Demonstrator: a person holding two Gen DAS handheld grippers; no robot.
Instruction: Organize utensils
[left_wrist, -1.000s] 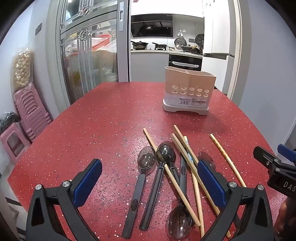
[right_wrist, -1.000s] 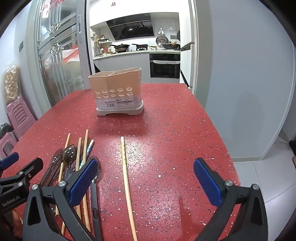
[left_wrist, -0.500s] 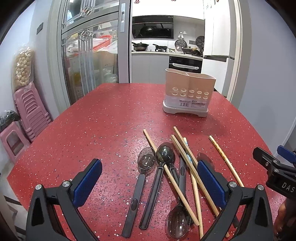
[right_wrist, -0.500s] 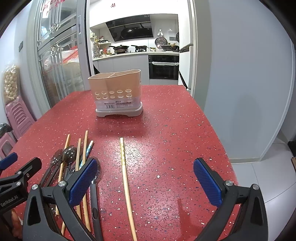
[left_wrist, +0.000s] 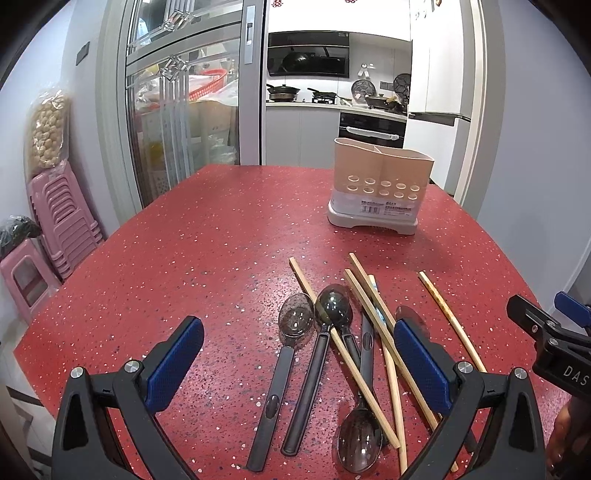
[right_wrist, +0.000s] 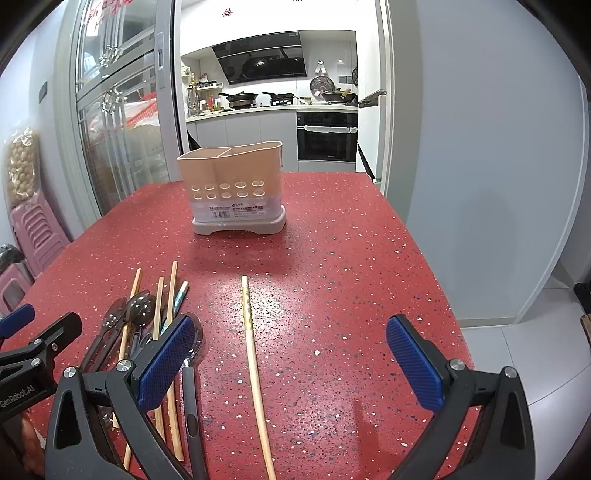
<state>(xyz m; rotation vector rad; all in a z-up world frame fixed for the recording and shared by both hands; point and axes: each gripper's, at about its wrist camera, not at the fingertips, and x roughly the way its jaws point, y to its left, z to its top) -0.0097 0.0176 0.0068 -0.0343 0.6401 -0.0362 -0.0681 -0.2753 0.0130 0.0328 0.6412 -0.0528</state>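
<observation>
A pile of dark spoons (left_wrist: 321, 347) (right_wrist: 136, 314) and wooden chopsticks (left_wrist: 373, 332) (right_wrist: 166, 314) lies on the red speckled table (left_wrist: 203, 240) (right_wrist: 351, 258). One chopstick (left_wrist: 447, 317) (right_wrist: 253, 354) lies apart, to the right of the pile. A beige utensil holder (left_wrist: 380, 188) (right_wrist: 234, 192) with divided compartments stands upright farther back, with nothing in it that I can see. My left gripper (left_wrist: 299, 354) hovers open above the pile. My right gripper (right_wrist: 291, 354) hangs open, straddling the lone chopstick. Neither holds anything.
The table's right edge drops to a tiled floor beside a grey wall (right_wrist: 498, 184). Pink stools (left_wrist: 55, 221) stand stacked at the left by glass sliding doors (left_wrist: 177, 110). A kitchen with stove and oven (right_wrist: 327, 136) lies beyond the table.
Both views show the table from slightly higher and tilted up a little; the holder sits lower in frame. No utensil has moved and both grippers stay open.
</observation>
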